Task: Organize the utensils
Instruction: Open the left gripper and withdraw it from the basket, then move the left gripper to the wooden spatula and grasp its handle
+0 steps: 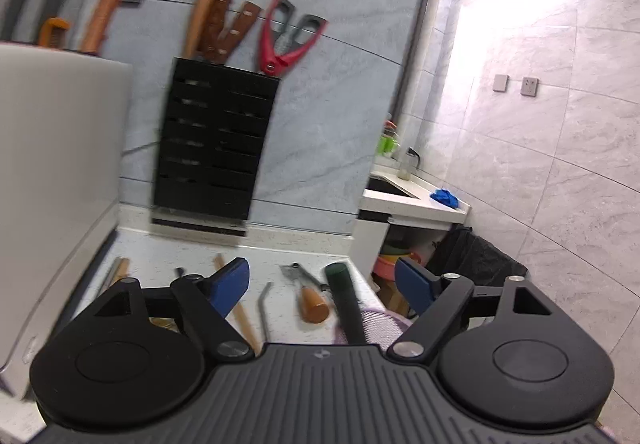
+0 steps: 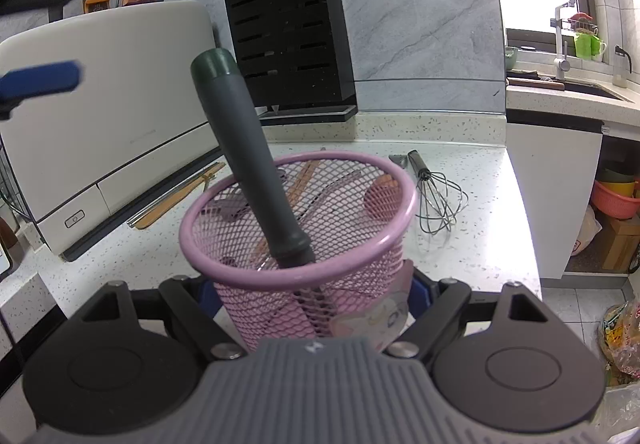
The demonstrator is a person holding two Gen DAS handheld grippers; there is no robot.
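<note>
Right gripper [image 2: 314,294], jaws clamped on pink mesh basket [image 2: 298,240] holding one grey-handled utensil [image 2: 250,159] (tilted, handle up); left gripper [image 1: 322,286] spread wide, holding nothing, above countertop [image 1: 272,244] with loose utensils.

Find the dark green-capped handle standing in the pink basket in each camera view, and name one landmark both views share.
Left wrist view: handle at bottom centre, above the camera body.
Right wrist view: handle at centre, leaning left out of the pink basket.
Shared landmark: black knife block.
</note>
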